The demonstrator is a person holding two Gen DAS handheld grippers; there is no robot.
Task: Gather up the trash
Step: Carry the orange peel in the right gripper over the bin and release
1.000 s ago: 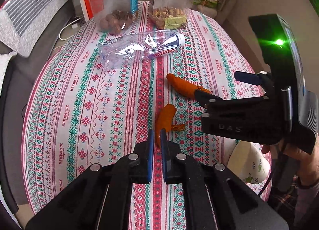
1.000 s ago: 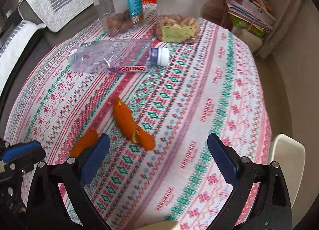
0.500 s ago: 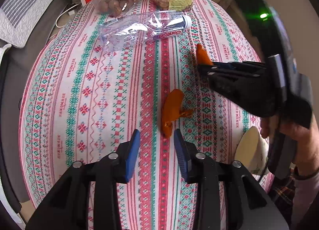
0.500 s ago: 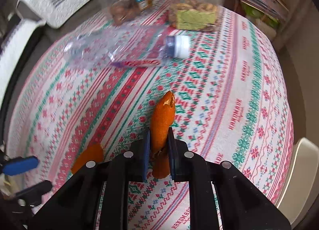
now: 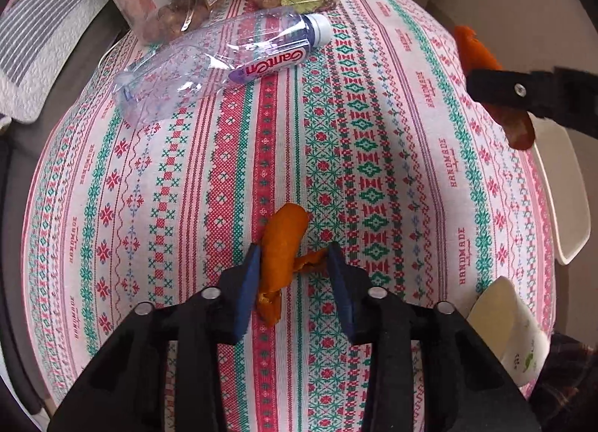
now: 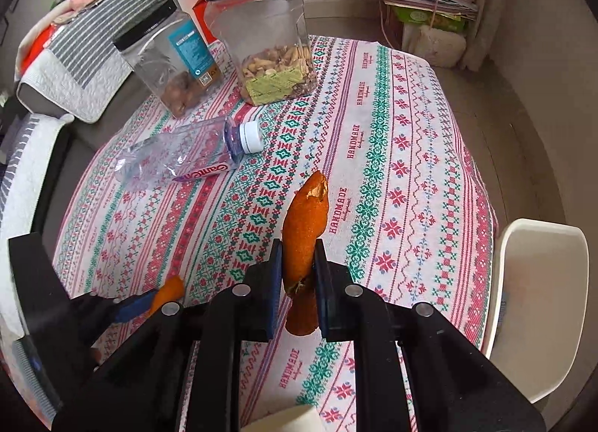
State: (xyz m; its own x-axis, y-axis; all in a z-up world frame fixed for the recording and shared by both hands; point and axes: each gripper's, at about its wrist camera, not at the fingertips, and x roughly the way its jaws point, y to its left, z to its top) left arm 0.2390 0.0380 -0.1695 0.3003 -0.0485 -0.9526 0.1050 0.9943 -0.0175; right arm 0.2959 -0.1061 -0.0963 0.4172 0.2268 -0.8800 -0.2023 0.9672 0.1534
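Observation:
My right gripper (image 6: 297,275) is shut on an orange peel (image 6: 304,222) and holds it above the tablecloth; the peel also shows in the left wrist view (image 5: 480,58), at the far right. My left gripper (image 5: 293,271) is open, its fingers either side of a second orange peel (image 5: 282,252) that lies on the cloth; this peel also shows in the right wrist view (image 6: 170,290). An empty clear plastic bottle (image 5: 220,61) with a white cap lies on its side farther back; it also shows in the right wrist view (image 6: 187,159).
Two clear jars with black lids, one with nuts (image 6: 269,43) and one with a blue label (image 6: 172,61), stand at the table's far end. A cream bowl (image 5: 512,327) sits at the near right edge. A white chair (image 6: 534,293) stands right of the table.
My right gripper has lifted its peel off the cloth and drawn back. My left gripper has opened wider and moved forward around the second peel.

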